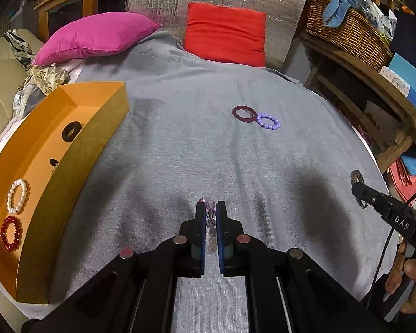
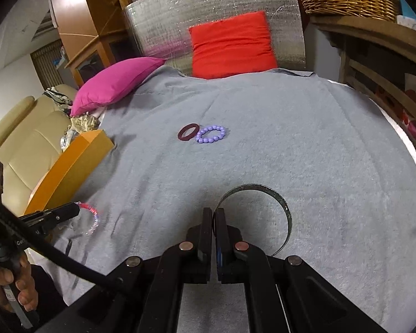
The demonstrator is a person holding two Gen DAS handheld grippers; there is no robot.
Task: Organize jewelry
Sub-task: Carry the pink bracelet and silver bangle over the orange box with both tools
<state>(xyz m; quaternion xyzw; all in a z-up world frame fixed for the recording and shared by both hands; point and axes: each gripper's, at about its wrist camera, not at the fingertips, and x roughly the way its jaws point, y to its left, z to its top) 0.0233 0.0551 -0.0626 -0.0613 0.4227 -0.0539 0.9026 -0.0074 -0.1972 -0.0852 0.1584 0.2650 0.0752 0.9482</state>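
My left gripper (image 1: 210,208) is shut on a clear pink-purple bead bracelet (image 1: 210,216) just above the grey cloth; it also shows in the right wrist view (image 2: 93,216). My right gripper (image 2: 214,213) is shut on a thin dark metal bangle (image 2: 284,209), held over the cloth. An orange tray (image 1: 102,127) at the left holds a white bead bracelet (image 1: 18,195), a red bead bracelet (image 1: 11,233) and a dark ring (image 1: 72,131). A maroon bangle (image 1: 244,113) and a lilac bead bracelet (image 1: 268,121) lie touching at mid-cloth.
The grey cloth (image 1: 180,138) covers the work surface. A pink cushion (image 1: 97,36) and a red cushion (image 1: 226,33) lie at the back. A wooden shelf with a wicker basket (image 1: 346,33) stands at the right. A beige sofa (image 2: 22,138) is at the left.
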